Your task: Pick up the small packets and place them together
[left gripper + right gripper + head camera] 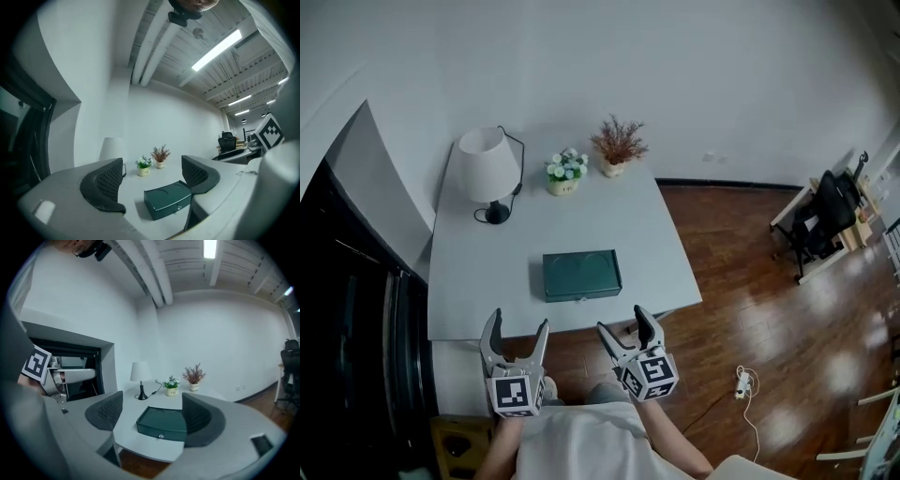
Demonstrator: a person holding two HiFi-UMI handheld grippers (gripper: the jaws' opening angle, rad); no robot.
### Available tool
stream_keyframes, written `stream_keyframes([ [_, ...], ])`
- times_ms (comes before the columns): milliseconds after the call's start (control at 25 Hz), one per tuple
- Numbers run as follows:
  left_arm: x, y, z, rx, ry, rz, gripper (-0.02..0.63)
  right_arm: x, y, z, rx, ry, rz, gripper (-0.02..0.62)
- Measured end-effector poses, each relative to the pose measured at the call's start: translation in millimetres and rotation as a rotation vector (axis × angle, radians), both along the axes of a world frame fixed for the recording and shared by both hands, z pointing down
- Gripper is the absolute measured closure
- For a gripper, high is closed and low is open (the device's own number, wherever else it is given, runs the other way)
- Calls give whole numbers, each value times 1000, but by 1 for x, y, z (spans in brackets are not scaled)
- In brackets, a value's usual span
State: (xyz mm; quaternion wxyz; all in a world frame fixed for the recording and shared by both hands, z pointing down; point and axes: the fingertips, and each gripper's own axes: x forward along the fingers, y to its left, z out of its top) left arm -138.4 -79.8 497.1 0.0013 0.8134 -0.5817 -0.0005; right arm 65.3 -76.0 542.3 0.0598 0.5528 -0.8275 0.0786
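The left claw (517,323) and the right claw (623,321), two in all, both gape wide with nothing between their jaws, side by side just off the near edge of the single worktop (478,281). On it are one shut green box (581,274), one lamp (489,169), a white-flowered plant (566,167) and a reddish plant (619,142). The lid hides the box's inside, and the small packets cannot be made out in any view.

No words, brands or numbers can be read. The cubes (513,394) on the left gripper (518,321) and right gripper (622,319) bear only black-and-white square marker patterns; a faint mark on the cream flowerpot (563,187) is illegible
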Motion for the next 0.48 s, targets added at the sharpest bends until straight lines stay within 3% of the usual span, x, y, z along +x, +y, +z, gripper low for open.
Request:
stream_keyframes([
  [80,-6,-12,2,-10,3,-18,229,-2,-11,15,-41,-8,-13,270],
  [240,-7,-26,2,-38,17,-49,229,-2,-39,61,-192,-87,-77,294],
  [320,-1,-29,-1,-38,20,-53,229,1,-52,88,-269,-106,-95,367],
  [480,11,-35,3,-47,10,-57,229,-4,-75,150,-430,-63,-140,368],
])
